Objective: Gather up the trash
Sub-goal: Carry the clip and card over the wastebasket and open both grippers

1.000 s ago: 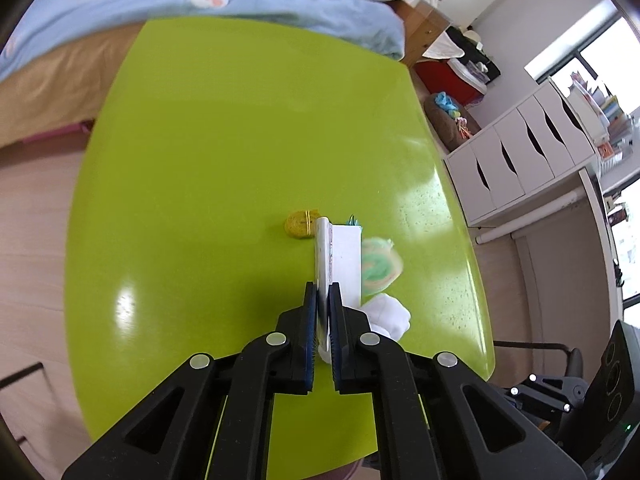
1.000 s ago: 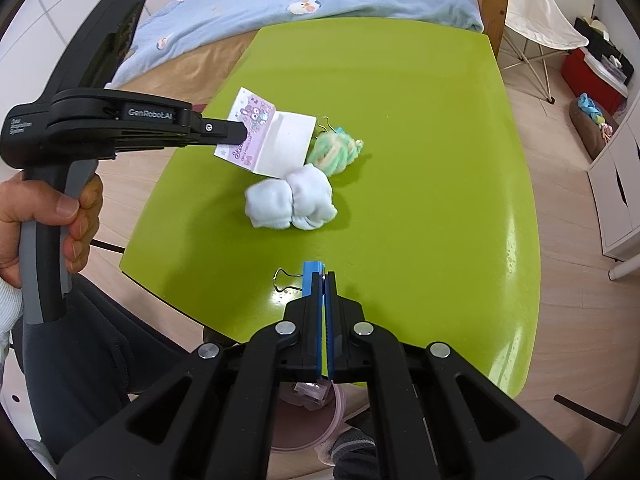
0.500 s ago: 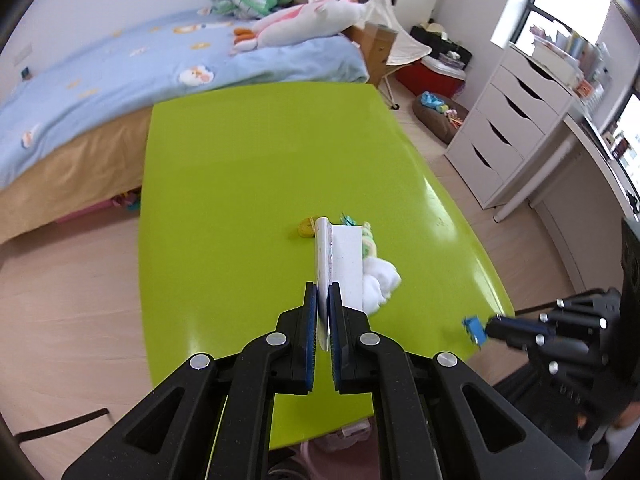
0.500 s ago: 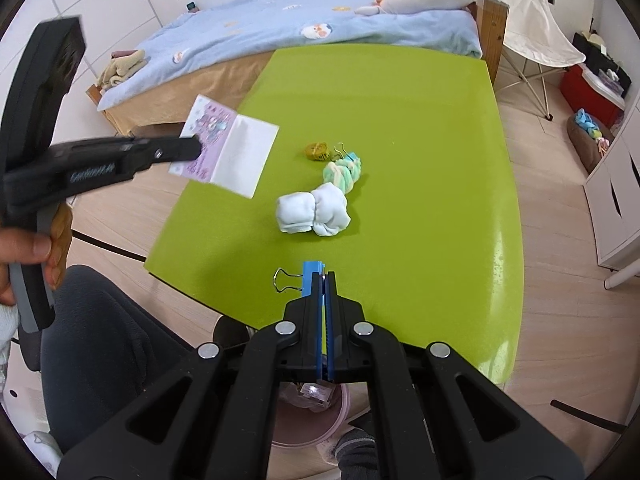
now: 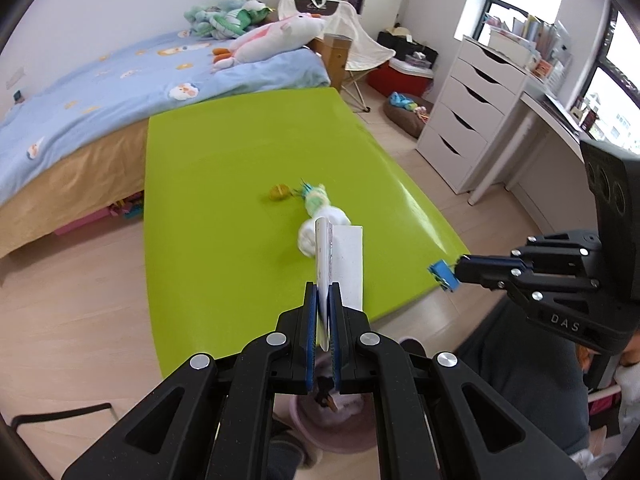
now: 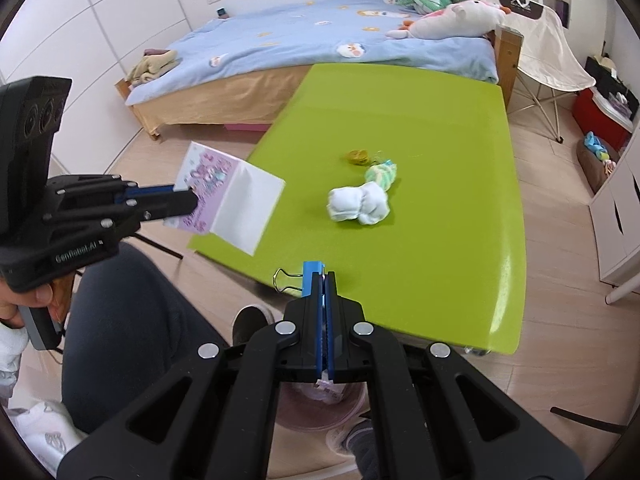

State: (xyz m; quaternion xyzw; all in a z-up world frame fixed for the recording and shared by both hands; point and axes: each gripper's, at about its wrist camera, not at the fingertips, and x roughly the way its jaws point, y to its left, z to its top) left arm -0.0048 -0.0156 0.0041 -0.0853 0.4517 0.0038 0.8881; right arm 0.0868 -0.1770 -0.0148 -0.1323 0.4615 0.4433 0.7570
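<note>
Left gripper (image 5: 323, 292) clenched on a folded white card with a purple printed panel (image 6: 230, 194), held in the air off the near left corner of the glossy lime-green bench (image 6: 420, 128). Card pinched at its purple end, long axis running forward along the fingers, white flap reaching out over the bench edge. Seen nearly edge-on in the left wrist view (image 5: 340, 260), standing upright between the pads.

Right gripper (image 6: 324, 280) clenched on a blue binder clip with wire handles (image 6: 310, 270), also raised, just off the near bench edge; wire loops sticking out to the left.

On the bench: a white balled-up sock (image 6: 358, 205), a pastel green-and-white rolled sock (image 6: 382, 173) touching its far side, and a small mustard-yellow wad (image 6: 357, 156) just beyond. Below both grippers, on the floor, a pale pink round bin (image 5: 332, 432), partly hidden.
</note>
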